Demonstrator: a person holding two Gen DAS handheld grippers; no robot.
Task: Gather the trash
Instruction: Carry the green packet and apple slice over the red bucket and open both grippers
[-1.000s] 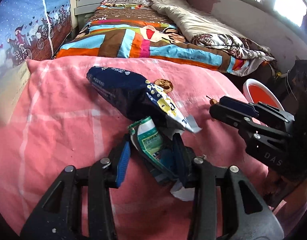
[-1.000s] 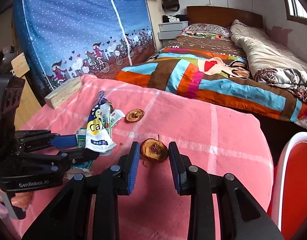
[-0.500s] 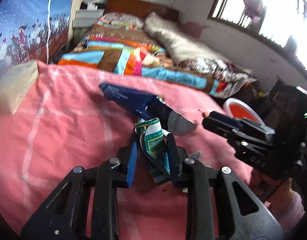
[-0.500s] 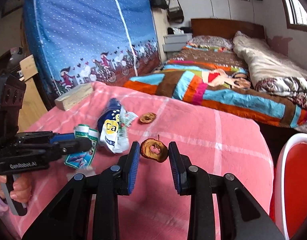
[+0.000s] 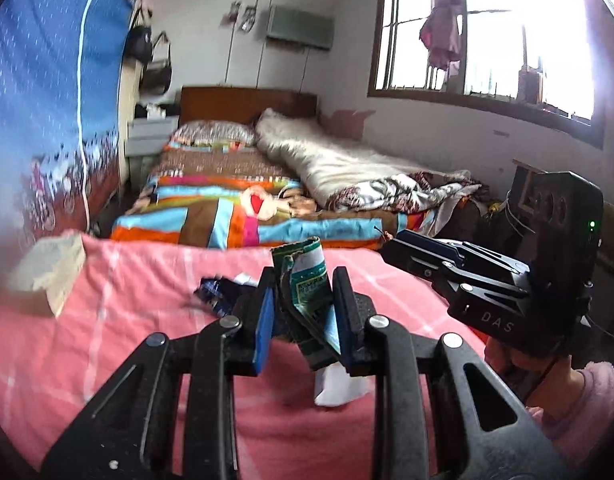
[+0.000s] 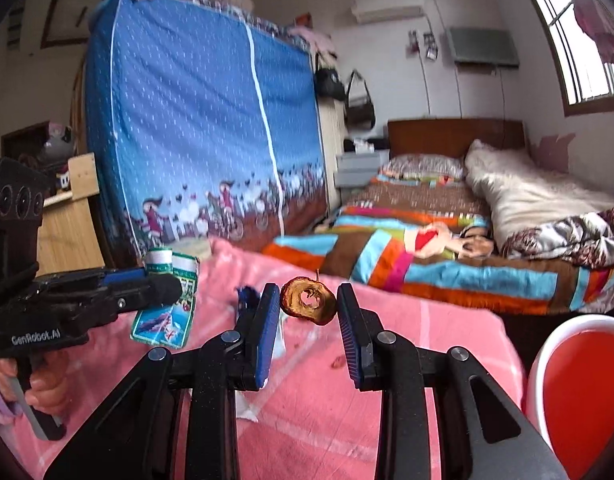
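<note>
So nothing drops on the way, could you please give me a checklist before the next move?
1. Left gripper on packet: ok; jaws have just been closing, packet between them.
2. Right gripper on core: ok.
3. Both pieces off the cloth: ok.
4. Bin open: ok, low right of the right gripper.
5. Cloth cleared: not ok, blue wrapper lies there.

The red bin (image 6: 579, 392) is cut off by the right edge of the right wrist view. The dark blue wrapper (image 5: 215, 294) is blurred and partly hidden behind the left gripper (image 5: 303, 320). The wooden block (image 5: 47, 276) is blurred too.
</note>
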